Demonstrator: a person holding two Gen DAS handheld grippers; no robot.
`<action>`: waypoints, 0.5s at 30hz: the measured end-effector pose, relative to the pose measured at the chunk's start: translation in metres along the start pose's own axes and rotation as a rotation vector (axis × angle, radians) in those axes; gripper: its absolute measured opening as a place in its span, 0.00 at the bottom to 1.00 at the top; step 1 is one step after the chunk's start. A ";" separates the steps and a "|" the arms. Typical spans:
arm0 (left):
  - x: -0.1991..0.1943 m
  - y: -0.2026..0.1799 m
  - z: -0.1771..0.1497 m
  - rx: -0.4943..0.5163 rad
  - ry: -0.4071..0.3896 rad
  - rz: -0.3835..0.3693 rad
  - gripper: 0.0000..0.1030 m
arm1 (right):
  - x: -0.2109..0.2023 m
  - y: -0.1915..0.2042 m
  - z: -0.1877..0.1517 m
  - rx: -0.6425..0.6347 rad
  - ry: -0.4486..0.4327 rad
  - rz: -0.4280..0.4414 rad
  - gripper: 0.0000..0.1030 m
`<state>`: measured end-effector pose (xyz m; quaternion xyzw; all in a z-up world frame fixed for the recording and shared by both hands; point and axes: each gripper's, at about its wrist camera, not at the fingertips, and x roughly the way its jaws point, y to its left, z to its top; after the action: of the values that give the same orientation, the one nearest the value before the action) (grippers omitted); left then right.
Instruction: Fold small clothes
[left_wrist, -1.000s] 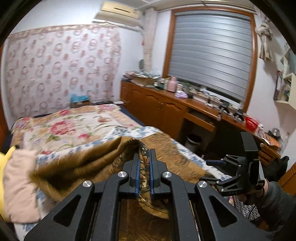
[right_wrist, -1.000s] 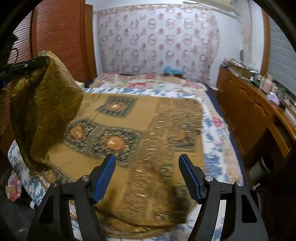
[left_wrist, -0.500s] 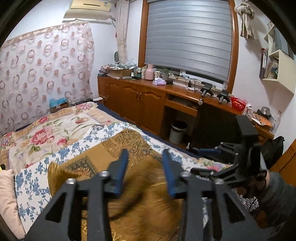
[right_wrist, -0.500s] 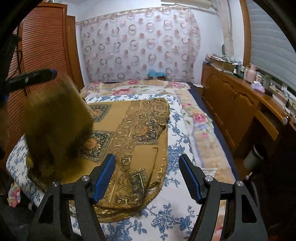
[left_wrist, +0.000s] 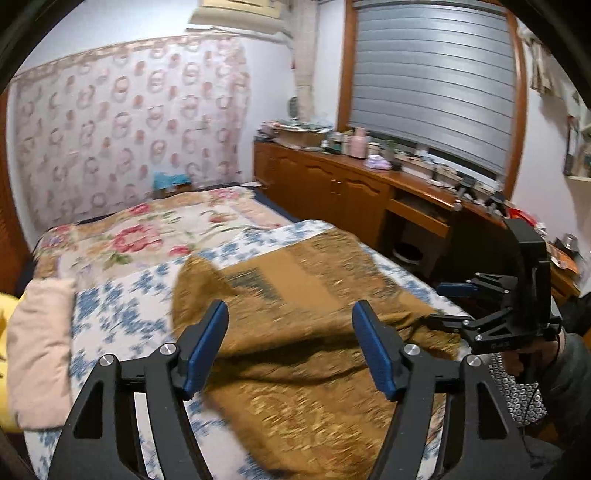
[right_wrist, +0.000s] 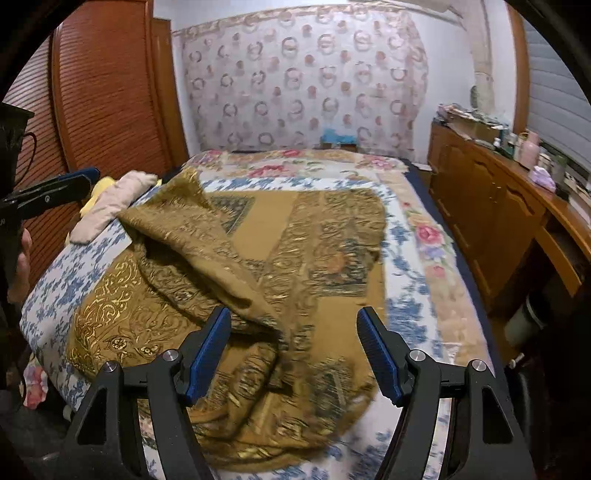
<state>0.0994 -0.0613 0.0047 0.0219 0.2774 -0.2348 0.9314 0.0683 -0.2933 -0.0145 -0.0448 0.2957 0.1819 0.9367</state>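
The brown-gold brocade cloth (right_wrist: 258, 302) lies rumpled on the blue-flowered bedsheet (right_wrist: 406, 321), thick and woven, one corner folded over; its length runs toward the headboard wall; the left gripper (left_wrist: 290, 345) and right gripper (right_wrist: 293, 350) hover above it, jaws wide apart, holding nothing.

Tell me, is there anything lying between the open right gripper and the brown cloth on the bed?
Nothing visible is in the way. The right gripper is open just above the brown cloth, which lies rumpled on the bed. The pink pillow lies off to the side, near the left gripper.
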 end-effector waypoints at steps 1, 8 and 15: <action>0.000 0.005 -0.003 -0.009 0.003 0.010 0.68 | 0.004 0.002 0.000 -0.007 0.010 0.006 0.70; -0.008 0.041 -0.026 -0.064 0.017 0.107 0.69 | 0.027 0.018 0.011 -0.051 0.043 0.038 0.70; -0.016 0.067 -0.042 -0.109 0.028 0.180 0.69 | 0.042 0.039 0.032 -0.119 0.038 0.063 0.70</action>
<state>0.0963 0.0123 -0.0288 -0.0005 0.2996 -0.1344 0.9446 0.1035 -0.2380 -0.0113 -0.0945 0.3033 0.2278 0.9204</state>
